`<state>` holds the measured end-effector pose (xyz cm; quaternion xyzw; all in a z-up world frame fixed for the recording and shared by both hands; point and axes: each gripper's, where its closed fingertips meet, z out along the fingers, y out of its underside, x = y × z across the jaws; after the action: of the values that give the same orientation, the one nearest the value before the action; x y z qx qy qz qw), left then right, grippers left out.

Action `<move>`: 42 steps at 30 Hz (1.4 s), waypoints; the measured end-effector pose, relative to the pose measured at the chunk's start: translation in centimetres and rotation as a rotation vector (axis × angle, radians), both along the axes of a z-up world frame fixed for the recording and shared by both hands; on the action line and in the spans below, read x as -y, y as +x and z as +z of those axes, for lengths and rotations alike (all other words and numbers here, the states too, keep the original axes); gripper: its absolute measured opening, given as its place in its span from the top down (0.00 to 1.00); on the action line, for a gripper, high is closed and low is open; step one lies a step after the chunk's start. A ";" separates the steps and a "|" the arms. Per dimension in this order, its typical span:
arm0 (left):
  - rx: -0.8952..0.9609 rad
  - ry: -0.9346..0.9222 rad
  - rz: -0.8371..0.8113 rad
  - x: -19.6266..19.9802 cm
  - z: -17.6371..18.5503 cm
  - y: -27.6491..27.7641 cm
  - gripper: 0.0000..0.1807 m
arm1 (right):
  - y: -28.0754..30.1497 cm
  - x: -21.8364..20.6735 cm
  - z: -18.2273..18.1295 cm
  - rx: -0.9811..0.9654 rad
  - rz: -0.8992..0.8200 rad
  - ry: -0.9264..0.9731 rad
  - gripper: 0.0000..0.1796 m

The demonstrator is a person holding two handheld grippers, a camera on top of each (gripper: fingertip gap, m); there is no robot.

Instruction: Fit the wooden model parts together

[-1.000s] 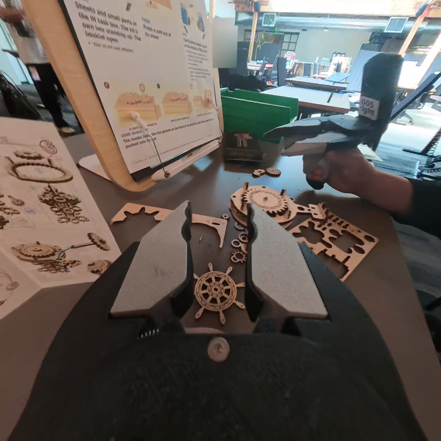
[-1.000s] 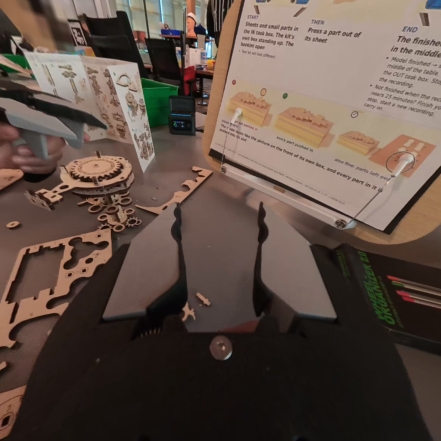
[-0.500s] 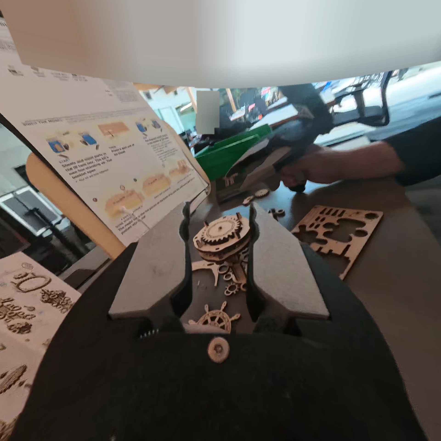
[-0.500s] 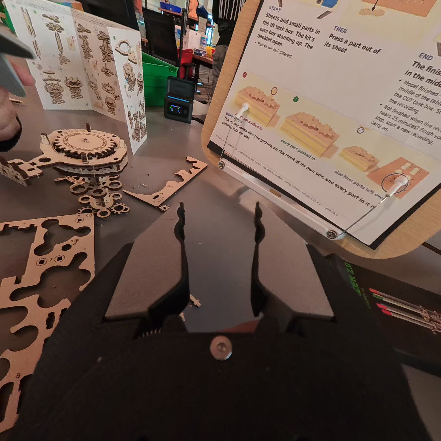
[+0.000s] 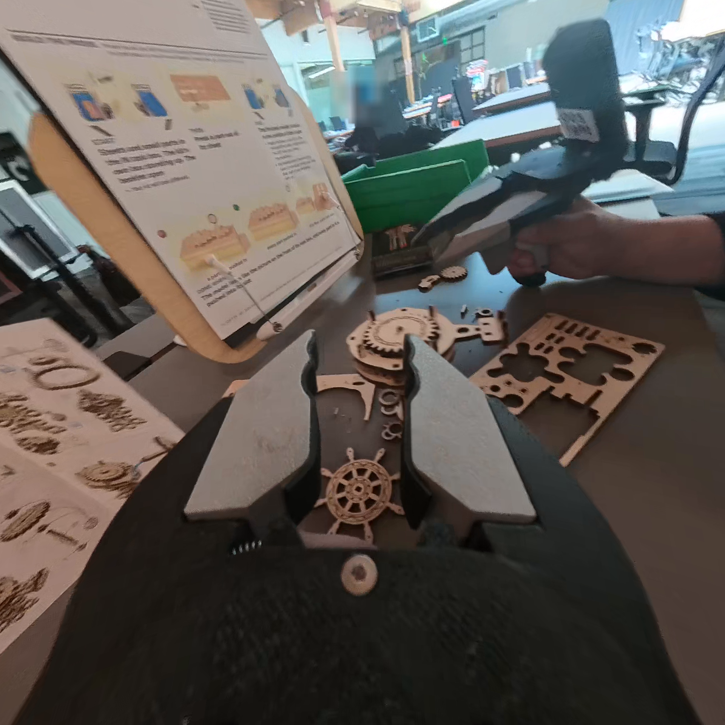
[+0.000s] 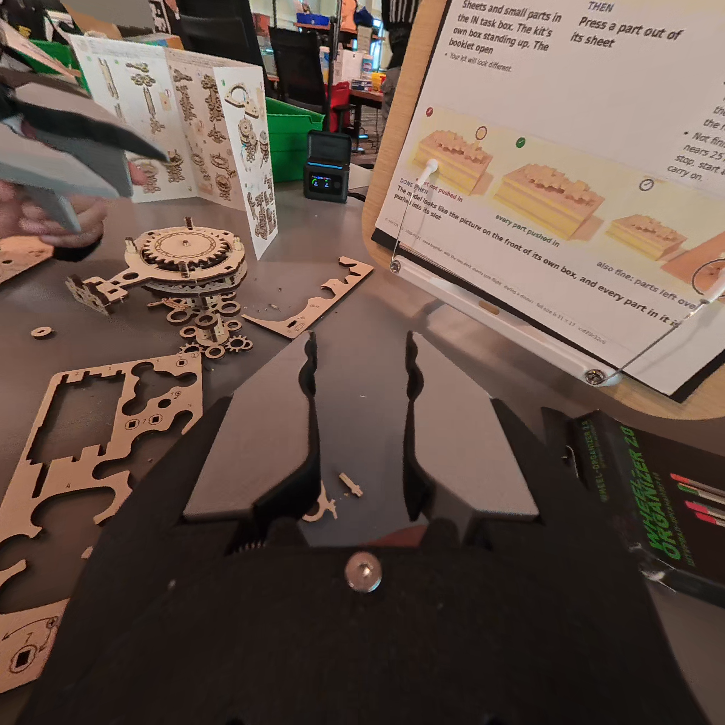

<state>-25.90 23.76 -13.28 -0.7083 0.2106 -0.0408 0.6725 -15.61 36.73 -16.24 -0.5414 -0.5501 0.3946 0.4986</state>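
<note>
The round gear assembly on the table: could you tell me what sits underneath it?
Under the gear assembly a short wooden post carries stacked ring-shaped parts down to the table. How the post joins the discs is hidden by them.

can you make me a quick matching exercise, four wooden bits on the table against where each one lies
1. ship's wheel
2. gear assembly
3. punched-out sheet
4. small peg

a. below the open right claw, on bare table
b. beside the folded booklet
c. left of the right claw, lying flat
d. below the open left claw

Pairs: 1-d, 2-b, 3-c, 4-a
</note>
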 end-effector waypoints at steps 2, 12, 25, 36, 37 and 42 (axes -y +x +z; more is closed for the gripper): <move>0.047 -0.009 0.062 -0.1 0.9 -2.1 0.78 | 0.3 -0.5 0.2 -0.009 -0.025 0.004 0.76; 0.142 -0.147 0.158 3.7 3.2 -8.0 0.78 | 0.8 -0.7 0.7 -0.019 -0.040 0.027 0.76; -0.072 -0.525 -0.157 10.8 -6.1 1.5 0.77 | 3.6 -2.1 4.6 -0.219 -0.068 -0.078 0.77; -0.117 -0.707 -0.147 9.0 -11.3 2.6 0.85 | 2.8 -0.8 3.6 -0.159 -0.028 -0.037 0.77; -0.120 -0.703 -0.142 9.0 -11.3 2.5 0.88 | 2.7 -0.7 3.5 -0.155 -0.026 -0.037 0.77; -0.161 -0.681 -0.163 9.2 -11.2 3.1 0.91 | 2.4 -0.8 2.9 -0.132 -0.022 -0.046 0.76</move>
<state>-22.77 14.55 -24.51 -0.8736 0.2931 -0.1062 0.3737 -13.21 37.53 -13.30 -0.5316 -0.5007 0.4365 0.5256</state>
